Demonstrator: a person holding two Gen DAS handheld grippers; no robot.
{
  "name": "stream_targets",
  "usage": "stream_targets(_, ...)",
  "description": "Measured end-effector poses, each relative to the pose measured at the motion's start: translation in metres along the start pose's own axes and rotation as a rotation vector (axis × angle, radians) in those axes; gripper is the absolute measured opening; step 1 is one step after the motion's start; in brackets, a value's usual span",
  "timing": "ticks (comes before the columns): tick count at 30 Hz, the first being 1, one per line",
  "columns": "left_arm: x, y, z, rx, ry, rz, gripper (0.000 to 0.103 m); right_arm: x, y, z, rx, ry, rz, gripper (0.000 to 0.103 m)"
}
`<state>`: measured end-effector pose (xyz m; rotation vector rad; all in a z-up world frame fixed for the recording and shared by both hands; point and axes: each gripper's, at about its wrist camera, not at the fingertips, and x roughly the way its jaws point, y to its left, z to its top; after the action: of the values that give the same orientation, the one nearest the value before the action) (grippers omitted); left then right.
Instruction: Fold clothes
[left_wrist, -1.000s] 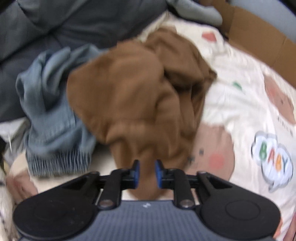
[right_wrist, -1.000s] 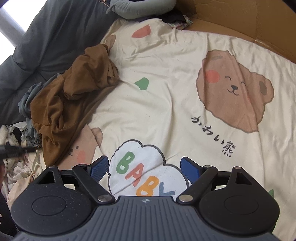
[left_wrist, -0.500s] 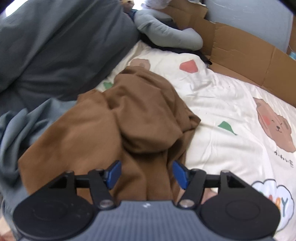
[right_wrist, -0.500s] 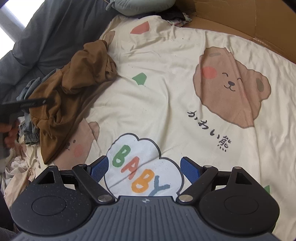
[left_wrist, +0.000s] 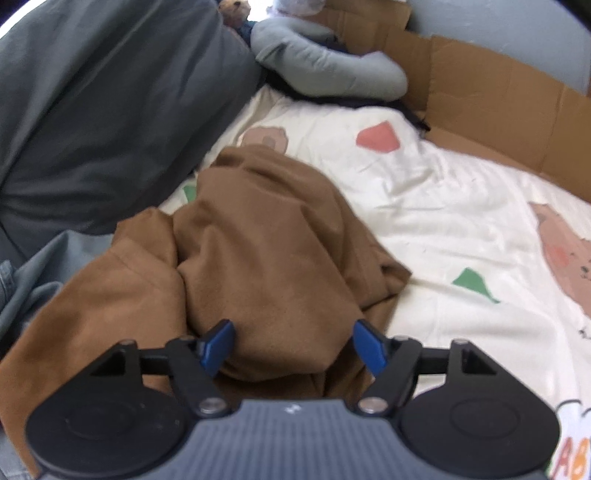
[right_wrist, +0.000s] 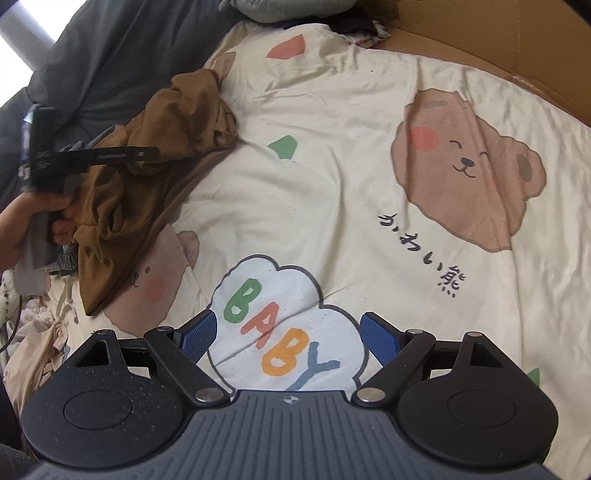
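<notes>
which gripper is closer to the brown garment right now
Left. The left gripper hangs open right over the crumpled brown garment. The right gripper is open over the bedsheet's BABY print, well to the garment's right.

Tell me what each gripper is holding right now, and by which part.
Nothing is held. The left gripper is open over the crumpled brown garment; the right gripper is open above the bear-print sheet.

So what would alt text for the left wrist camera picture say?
A crumpled brown garment lies heaped on a cream bear-print sheet, with the open left tongs hovering over its near edge. Grey bedding rises on the left, and cardboard lines the far side.
</notes>
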<state>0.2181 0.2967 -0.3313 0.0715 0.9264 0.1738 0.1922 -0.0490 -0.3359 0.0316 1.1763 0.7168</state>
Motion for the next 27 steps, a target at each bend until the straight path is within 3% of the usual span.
stream_targets(2, 0.008, 0.001, 0.000, -0.009, 0.007, 0.000, 0.056, 0.001, 0.001, 0.000, -0.004, 0.003, 0.002, 0.088)
stream_targets(4, 0.012, 0.002, 0.000, -0.020, 0.011, -0.001, 0.011, 0.000, 0.002, 0.000, -0.010, 0.003, 0.001, 0.088)
stream_targets(5, 0.014, 0.003, 0.001, -0.038, 0.014, -0.004, 0.003, 0.000, 0.002, 0.000, -0.012, 0.003, 0.000, 0.088)
stream_targets(12, -0.005, -0.003, 0.006, -0.149, -0.017, -0.150, 0.002, 0.000, -0.001, 0.003, 0.003, -0.004, -0.011, 0.088)
stream_targets(20, -0.035, -0.025, 0.002, -0.141, -0.069, -0.302, 0.002, -0.004, 0.003, 0.008, -0.016, -0.018, -0.010, 0.088)
stream_targets(27, -0.057, -0.055, -0.013, -0.086, -0.036, -0.485, 0.000, -0.010, 0.000, 0.018, -0.004, -0.049, -0.014, 0.088)
